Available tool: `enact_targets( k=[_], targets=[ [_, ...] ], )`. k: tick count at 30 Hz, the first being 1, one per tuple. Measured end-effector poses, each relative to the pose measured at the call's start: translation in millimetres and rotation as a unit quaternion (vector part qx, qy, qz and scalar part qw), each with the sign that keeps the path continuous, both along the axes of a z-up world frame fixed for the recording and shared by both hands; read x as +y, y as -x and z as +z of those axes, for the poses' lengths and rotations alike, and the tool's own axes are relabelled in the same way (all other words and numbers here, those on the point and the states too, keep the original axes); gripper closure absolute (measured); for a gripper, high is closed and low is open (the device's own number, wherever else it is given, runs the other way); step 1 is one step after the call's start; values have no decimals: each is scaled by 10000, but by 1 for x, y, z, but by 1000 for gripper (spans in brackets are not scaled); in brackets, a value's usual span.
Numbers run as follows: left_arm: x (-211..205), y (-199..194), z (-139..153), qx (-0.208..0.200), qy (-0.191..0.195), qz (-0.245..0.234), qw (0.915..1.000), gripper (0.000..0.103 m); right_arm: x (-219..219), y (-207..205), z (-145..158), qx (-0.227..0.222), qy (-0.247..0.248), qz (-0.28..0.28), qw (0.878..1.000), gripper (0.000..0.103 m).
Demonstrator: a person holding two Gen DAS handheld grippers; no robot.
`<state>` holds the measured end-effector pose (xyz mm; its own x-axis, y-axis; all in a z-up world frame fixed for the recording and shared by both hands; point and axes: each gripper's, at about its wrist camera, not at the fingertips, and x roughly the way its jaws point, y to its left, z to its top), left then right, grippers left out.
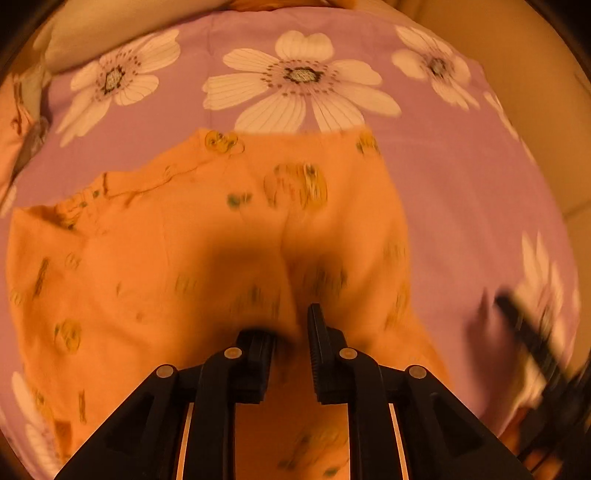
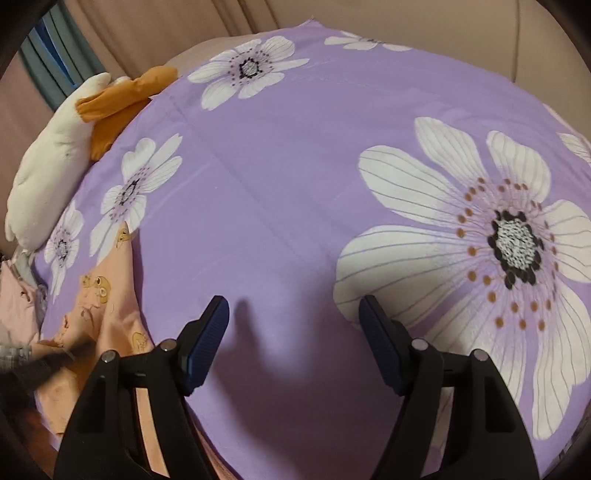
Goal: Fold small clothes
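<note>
A small orange garment (image 1: 184, 240) printed with yellow cartoon figures lies spread on a purple sheet with white flowers (image 1: 443, 166). My left gripper (image 1: 291, 328) points down at the garment's near part. It is shut on a raised ridge of the orange cloth, which drapes over the left fingertip. In the right wrist view the garment (image 2: 107, 295) shows at the lower left edge. My right gripper (image 2: 293, 306) hangs open over the bare sheet (image 2: 277, 166), to the right of the garment, with nothing between its blue pads (image 2: 205, 343). It appears as a dark blur (image 1: 524, 328) in the left wrist view.
A white and orange plush toy (image 2: 48, 166) lies along the sheet's far left edge. More small clothes (image 2: 14, 295) are heaped at the left. Beige upholstery (image 2: 443, 22) surrounds the sheet at the back and right.
</note>
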<state>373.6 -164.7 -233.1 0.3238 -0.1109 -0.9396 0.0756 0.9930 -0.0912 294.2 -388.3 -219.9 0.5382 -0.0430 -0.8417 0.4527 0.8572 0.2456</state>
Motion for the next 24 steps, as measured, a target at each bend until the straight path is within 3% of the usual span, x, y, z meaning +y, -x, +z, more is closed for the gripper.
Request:
enact_targets(
  k=[1,3,5,7,9,11,12,14,16,18,21,24],
  targets=[
    [5,8,5,-85,-80,18,9999,87,2,-1,0,-11,-29,4,10000,28],
    [20,29,26,-261,-386,42,9989,71,11,-5,0,20,-6,99,9999,27],
    [43,55,47,-704,-626,226,9953,45,24,-11,-3,105,127,279,9995,25],
    [75,77,61,-1140,-801,656,9881,33,41,-15,-5,211,532,440,9974,25],
    [115,98,65,-1507,-1088,1511,9709,33,45,-19,-6,282,702,563,9955,25],
    [153,112,58,-1553,-1269,2374,9505,33,42,-19,-5,271,655,588,9958,25],
    [167,119,54,-1618,-1283,2529,9452,33,42,-19,-6,247,597,538,9965,24],
    [187,125,38,-1697,-1137,2577,9444,33,41,-20,-7,250,585,495,9967,24],
    [197,123,23,-1464,-1159,2546,9489,33,44,-19,-7,274,650,501,9963,24],
    [187,115,17,-1473,-1304,2163,9563,33,47,-16,-7,300,725,531,9955,24],
    [161,100,5,-1458,-1801,1560,9602,32,53,-14,-8,344,888,618,9935,24],
    [144,71,-12,-1243,-2340,1607,9508,33,55,-17,-9,396,997,640,9922,24]
  ],
)
